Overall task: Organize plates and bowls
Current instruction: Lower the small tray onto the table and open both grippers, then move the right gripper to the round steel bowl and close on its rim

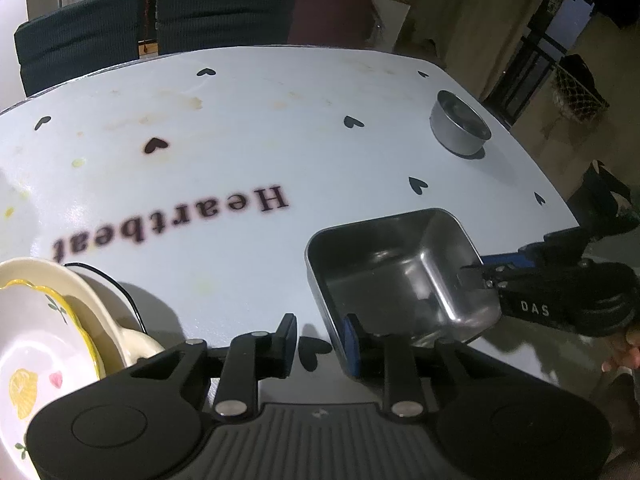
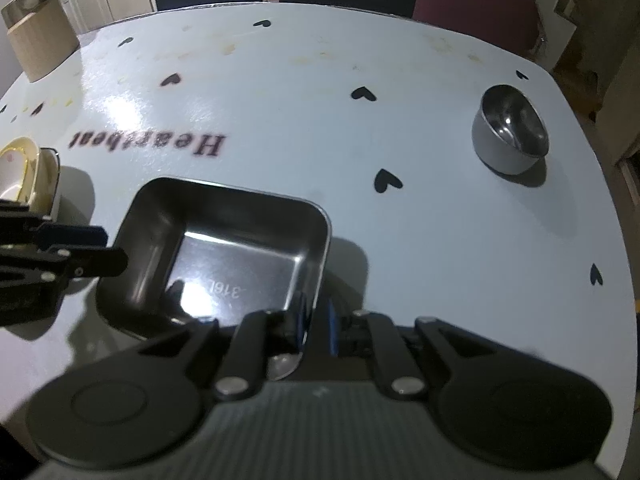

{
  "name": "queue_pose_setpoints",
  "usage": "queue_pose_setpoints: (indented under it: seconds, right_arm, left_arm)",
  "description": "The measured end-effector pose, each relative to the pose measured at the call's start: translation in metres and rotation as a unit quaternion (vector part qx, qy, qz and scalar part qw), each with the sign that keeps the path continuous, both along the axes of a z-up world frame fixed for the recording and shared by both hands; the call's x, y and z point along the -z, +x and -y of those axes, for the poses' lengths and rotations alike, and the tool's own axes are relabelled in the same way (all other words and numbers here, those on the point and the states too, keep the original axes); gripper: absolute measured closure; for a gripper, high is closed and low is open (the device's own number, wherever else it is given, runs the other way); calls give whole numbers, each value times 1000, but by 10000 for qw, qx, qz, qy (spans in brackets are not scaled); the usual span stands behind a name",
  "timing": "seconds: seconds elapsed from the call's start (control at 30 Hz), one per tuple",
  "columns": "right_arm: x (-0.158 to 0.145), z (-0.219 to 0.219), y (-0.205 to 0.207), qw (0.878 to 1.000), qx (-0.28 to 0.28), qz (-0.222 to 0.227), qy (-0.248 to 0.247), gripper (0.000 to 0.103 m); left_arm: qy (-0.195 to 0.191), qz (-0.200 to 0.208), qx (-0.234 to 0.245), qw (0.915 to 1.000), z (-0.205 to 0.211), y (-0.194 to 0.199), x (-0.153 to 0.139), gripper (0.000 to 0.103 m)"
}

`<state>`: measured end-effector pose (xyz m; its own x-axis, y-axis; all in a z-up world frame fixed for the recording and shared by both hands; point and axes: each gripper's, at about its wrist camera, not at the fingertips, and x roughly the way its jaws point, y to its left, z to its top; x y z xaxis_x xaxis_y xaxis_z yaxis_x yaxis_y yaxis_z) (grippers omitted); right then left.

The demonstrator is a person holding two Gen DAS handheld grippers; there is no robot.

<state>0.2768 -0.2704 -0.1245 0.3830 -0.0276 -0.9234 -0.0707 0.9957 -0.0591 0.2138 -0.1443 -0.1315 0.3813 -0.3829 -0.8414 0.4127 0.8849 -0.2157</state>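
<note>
A square steel container [image 1: 400, 280] [image 2: 224, 248] sits on the white table near its front edge. My left gripper [image 1: 320, 340] [image 2: 112, 248] is open at the container's left side, its blue pad by the wall and its other finger well clear. My right gripper [image 2: 315, 326] [image 1: 476, 276] straddles the opposite wall, with a narrow gap showing beside the rim. A round steel bowl [image 1: 460, 128] [image 2: 510, 132] stands alone at the far right. At the left sits a stack of ceramic dishes [image 1: 40, 340] [image 2: 20, 172], with a yellow-rimmed flowered plate on top.
The table [image 1: 240, 140] [image 2: 280, 100] bears the word "Heartbeat", black hearts and faint stains. Dark chairs [image 1: 200, 12] and a maroon one [image 2: 472, 0] line its far edge. A tan canister [image 2: 40, 40] stands far left. A hand [image 1: 624, 352] holds the right gripper.
</note>
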Motion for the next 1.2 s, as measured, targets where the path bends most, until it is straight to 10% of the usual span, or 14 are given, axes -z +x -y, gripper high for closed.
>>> queue_pose_setpoints:
  seconds: [0.27, 0.33, 0.6, 0.8, 1.2]
  right_arm:
    - [0, 1, 0, 9999, 87, 47, 46, 88]
    - [-2, 2, 0, 9999, 93, 49, 66, 88]
    - [-59, 17, -21, 9918, 419, 1130, 423, 34]
    - [-81, 64, -15, 9636, 1522, 2171, 347, 2]
    - [-17, 173, 51, 8864, 4125, 1881, 936, 0]
  left_arm:
    - [-62, -103, -58, 9999, -1, -2, 0, 74]
    - [-210, -220, -95, 9995, -2, -3, -3, 56]
    - [-609, 171, 117, 9979, 10, -16, -36, 7]
    - [-535, 545, 253, 9968, 19, -19, -51, 0]
    - [-620, 477, 259, 9966, 22, 2, -46, 0]
